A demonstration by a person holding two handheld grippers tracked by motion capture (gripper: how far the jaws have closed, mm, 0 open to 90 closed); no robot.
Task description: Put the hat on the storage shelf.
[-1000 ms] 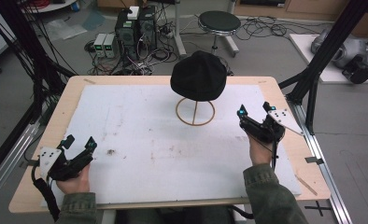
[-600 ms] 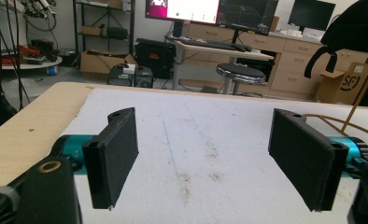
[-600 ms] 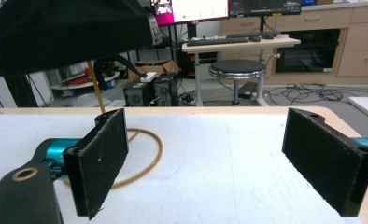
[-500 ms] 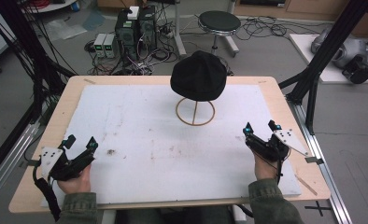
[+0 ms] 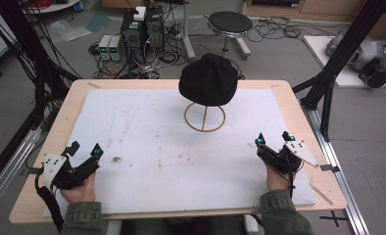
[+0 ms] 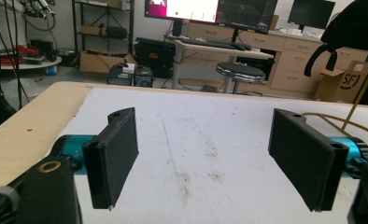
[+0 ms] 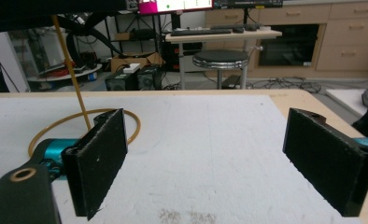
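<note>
While both grippers are resting wide open at near corners, left gripper (image 5: 83, 151) and right gripper (image 5: 273, 140) holding nothing, black hat (image 5: 208, 79) is sitting on wire stand (image 5: 205, 117) at table's far middle. Likely soft, light, crushable: be gripping brim edge, lifting straight up, stand tipping easily.

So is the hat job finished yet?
It looks mostly done: the black hat sits on top of its wire stand at the far middle of the table. Nothing is in hand; the left gripper and right gripper are open and empty near the front edge. Nothing obvious is left.
</note>
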